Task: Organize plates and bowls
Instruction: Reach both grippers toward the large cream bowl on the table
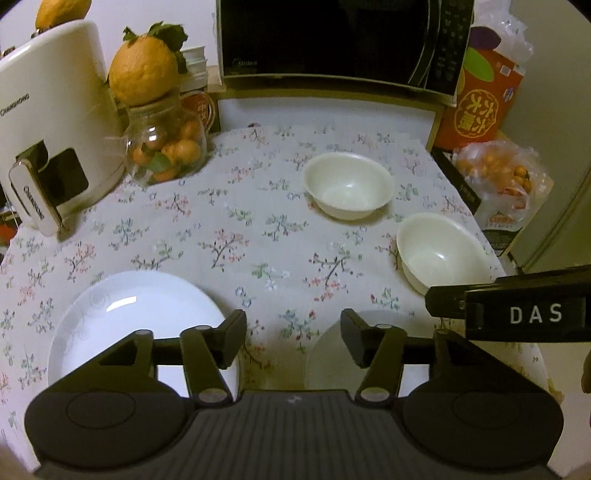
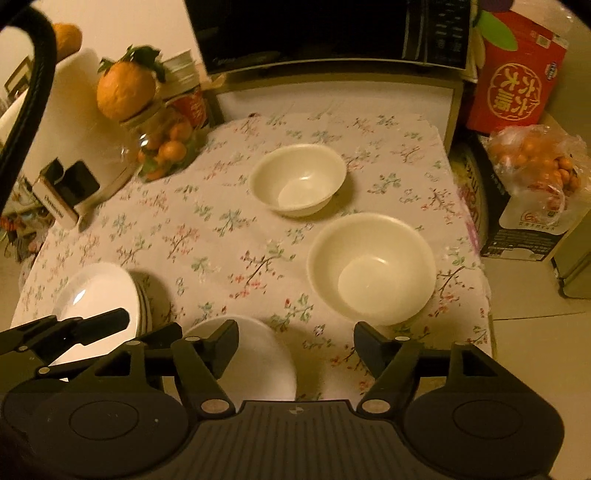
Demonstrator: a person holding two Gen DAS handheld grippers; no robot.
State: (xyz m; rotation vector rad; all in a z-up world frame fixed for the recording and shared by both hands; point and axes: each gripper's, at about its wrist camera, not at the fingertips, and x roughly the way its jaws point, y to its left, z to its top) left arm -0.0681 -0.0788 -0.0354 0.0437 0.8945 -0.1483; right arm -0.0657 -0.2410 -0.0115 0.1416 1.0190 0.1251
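On the flowered tablecloth (image 2: 229, 229), the dishes lie sorted only in part. Near the left front corner sits a stack of white plates (image 2: 99, 291), their edges showing one under another in the right wrist view, which suggests the plates are already gathered into one pile. A single white dish (image 2: 255, 350) lies at the front edge just beside that stack, apart from it; whether it is a plate or a shallow bowl I cannot tell. Two cream bowls stand separately farther back: the far bowl (image 2: 299, 179) toward the microwave (image 2: 317, 33), the near bowl (image 2: 371, 267) toward the right edge, close together but not nested. By my reading, stacking them is the work left.

Both tools are empty. The left gripper (image 1: 293, 338) has its jaws parted over bare cloth between the stack and the lone dish, pinching nothing. The right gripper (image 2: 295, 345) is likewise released, its jaws spread wide just short of the near bowl, probably ready to take its rim.
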